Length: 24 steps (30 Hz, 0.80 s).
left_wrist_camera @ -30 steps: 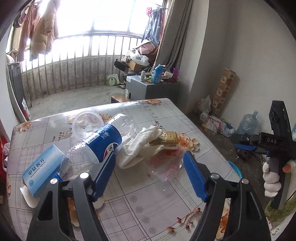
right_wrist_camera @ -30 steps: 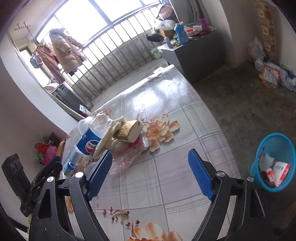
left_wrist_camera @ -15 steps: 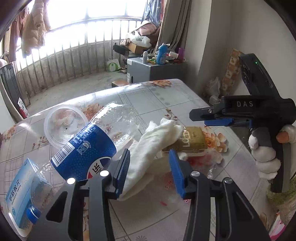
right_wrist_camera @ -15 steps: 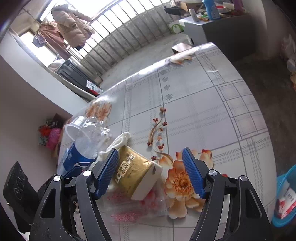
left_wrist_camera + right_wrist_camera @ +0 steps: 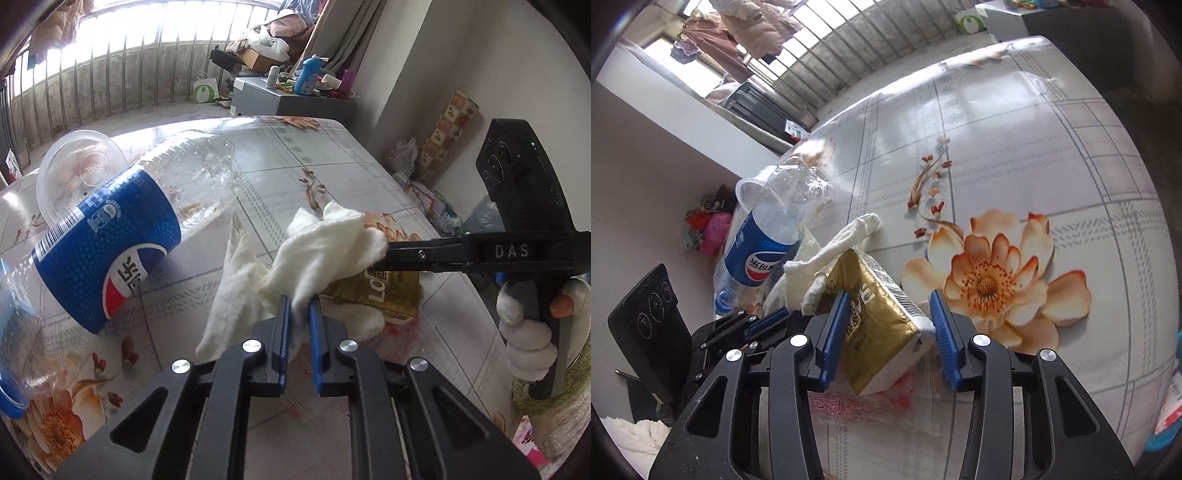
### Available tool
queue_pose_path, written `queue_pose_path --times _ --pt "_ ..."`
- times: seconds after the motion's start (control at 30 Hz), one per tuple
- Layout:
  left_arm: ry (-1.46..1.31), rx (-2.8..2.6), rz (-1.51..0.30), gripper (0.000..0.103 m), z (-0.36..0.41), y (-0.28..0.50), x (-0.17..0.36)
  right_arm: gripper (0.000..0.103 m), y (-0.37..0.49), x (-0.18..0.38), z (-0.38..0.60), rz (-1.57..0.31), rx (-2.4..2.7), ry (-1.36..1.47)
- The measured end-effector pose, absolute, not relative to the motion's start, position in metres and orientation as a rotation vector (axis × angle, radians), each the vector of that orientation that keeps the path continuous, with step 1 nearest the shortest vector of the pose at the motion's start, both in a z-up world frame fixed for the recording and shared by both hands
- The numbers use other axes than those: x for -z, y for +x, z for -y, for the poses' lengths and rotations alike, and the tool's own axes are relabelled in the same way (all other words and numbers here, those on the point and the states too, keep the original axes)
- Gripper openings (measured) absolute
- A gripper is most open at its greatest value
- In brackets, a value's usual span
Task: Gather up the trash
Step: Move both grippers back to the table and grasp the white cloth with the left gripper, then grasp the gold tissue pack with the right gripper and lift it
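left gripper [image 5: 297, 314] is pinching the white cloth [image 5: 325, 251] on the table [image 5: 997, 147] | right gripper [image 5: 888, 314] is straddling the gold packet [image 5: 875, 317], jaws apart, contact unclear | Pepsi bottle [image 5: 122, 243] is lying beside the cloth

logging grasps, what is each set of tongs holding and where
Left tongs pinch the white cloth at its near fold. Right tongs straddle the gold tissue pack, not yet clamped.

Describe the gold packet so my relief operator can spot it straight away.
On the flower-print table, look just left of the big orange lotus. The gold packet sits between the right gripper's blue pads, under the white cloth; it alone is shiny gold with a barcode.
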<state>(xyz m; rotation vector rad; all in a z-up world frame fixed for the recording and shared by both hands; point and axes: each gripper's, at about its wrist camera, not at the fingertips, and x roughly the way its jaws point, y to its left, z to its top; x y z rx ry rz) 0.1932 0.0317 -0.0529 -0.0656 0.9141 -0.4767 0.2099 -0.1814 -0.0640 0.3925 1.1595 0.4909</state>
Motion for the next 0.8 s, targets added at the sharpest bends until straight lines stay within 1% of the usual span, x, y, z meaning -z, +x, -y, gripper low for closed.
queue_pose_path --times 0.33,0.37,0.43,0.47,0.5,0.57,0.63,0.8 --pt "-0.051 0.644 -1.022 0.009 -0.028 0.108 0.046 0.042 0.105 0.053 0.190 -1.199 -0.406 0.382" --pt "-0.046 0.655 -1.024 0.010 -0.028 0.102 0.045 0.044 0.097 0.051 0.190 -1.200 -0.395 0.377" --pt "-0.025 0.665 -1.021 0.016 -0.028 0.096 0.043 0.050 0.089 0.048 0.188 -1.205 -0.374 0.347" --pt "-0.016 0.665 -1.012 0.025 -0.029 0.094 0.042 0.054 0.085 0.044 0.188 -1.200 -0.361 0.318" --pt "-0.014 0.663 -1.002 0.032 -0.029 0.092 0.041 0.061 0.084 0.041 0.189 -1.186 -0.358 0.289" --pt "-0.004 0.663 -0.990 0.033 -0.028 0.090 0.039 0.064 0.081 0.032 0.189 -1.157 -0.365 0.238" --pt "0.017 0.656 -0.966 0.034 -0.034 0.083 0.037 0.069 0.086 0.023 0.185 -1.124 -0.393 0.184" --pt "0.033 0.601 -0.960 0.033 -0.034 0.090 0.046 0.071 0.084 0.022 0.161 -1.082 -0.462 0.044"
